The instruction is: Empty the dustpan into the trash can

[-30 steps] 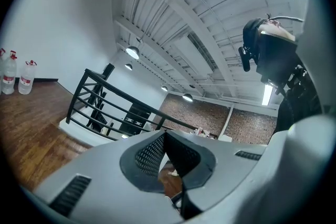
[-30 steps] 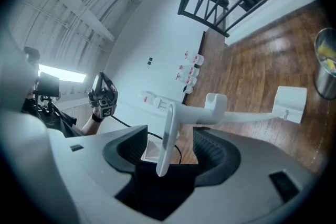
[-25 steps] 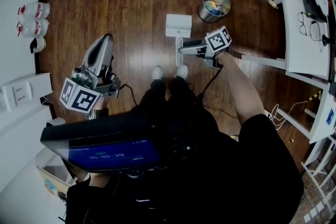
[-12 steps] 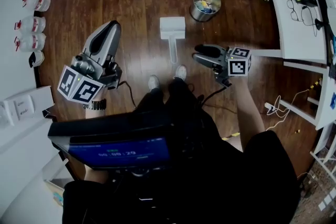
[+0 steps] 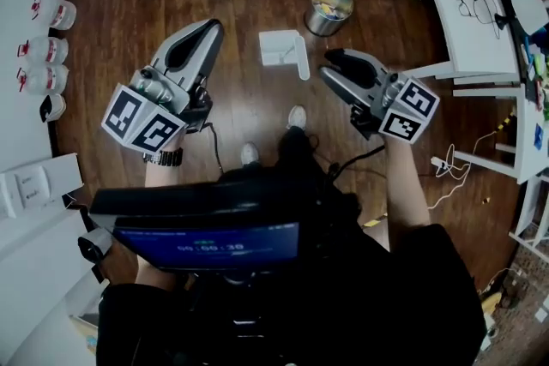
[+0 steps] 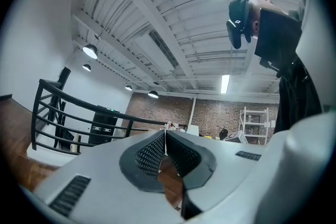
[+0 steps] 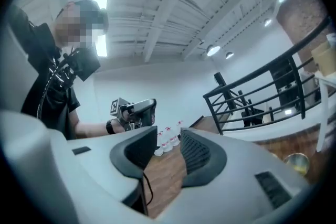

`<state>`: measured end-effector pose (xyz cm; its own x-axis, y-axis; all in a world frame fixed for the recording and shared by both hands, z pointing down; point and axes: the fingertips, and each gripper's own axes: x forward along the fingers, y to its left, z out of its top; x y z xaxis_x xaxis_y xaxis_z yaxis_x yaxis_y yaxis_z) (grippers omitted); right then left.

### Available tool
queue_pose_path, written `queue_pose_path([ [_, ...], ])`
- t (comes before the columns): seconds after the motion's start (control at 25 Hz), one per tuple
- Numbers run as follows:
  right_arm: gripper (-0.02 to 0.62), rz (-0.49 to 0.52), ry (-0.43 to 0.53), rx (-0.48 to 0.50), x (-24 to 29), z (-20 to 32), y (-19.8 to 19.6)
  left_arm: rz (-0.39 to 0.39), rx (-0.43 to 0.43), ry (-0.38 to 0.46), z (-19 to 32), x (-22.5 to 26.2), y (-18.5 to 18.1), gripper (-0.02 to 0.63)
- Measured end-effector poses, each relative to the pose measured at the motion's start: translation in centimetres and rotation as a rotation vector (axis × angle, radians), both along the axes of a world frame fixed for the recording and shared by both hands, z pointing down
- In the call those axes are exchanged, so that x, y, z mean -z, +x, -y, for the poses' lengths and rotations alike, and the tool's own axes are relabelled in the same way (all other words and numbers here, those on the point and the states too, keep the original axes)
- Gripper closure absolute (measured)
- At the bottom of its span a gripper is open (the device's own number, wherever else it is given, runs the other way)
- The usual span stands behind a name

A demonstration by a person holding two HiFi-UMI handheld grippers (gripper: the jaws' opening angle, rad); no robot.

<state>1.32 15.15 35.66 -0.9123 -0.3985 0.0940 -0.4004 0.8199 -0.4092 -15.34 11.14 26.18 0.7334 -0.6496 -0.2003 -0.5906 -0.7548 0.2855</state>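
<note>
A white dustpan (image 5: 281,45) lies flat on the wooden floor, its handle (image 5: 302,61) pointing toward the person's feet. A round metal trash can (image 5: 328,9) with scraps inside stands just beyond it to the right; its rim (image 7: 297,162) also shows in the right gripper view. My right gripper (image 5: 331,66) is raised beside the dustpan's handle, apart from it. Its jaws have just been closing, stand partly apart (image 7: 168,137) and hold nothing. My left gripper (image 5: 208,29) is up at the left, shut and empty, its pads (image 6: 157,150) pressed together.
White desks (image 5: 477,21) with glasses and small items run along the right. Several bottles (image 5: 39,13) line the left wall. A black railing (image 7: 262,97) crosses the far side. The person's shoes (image 5: 297,117) and a cable are right below the dustpan.
The right gripper has come off the dustpan's handle, lifted away from the floor and rolled, with its jaws narrower. The dustpan stays on the floor. The left gripper rose slightly.
</note>
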Motion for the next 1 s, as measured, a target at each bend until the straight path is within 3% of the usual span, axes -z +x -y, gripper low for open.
queue_pose_path([
  [0.32,0.462,-0.137,0.127,0.008,4.6,-3.7,-9.0,0.044,0.029,0.062,-6.2,1.3,-8.6,0.606],
  [0.52,0.463,-0.181,0.16,0.068,7.2,-5.1,-13.0,-0.006,0.049,0.061,-8.2,1.5,-12.3,0.606],
  [0.8,0.457,-0.184,0.211,0.115,8.8,-6.6,-15.0,-0.056,0.077,0.099,-8.9,3.5,-12.5,0.606],
  [1.0,0.432,-0.131,0.212,0.145,9.9,-7.5,-15.1,-0.02,0.083,0.117,-8.7,4.6,-11.3,0.606],
])
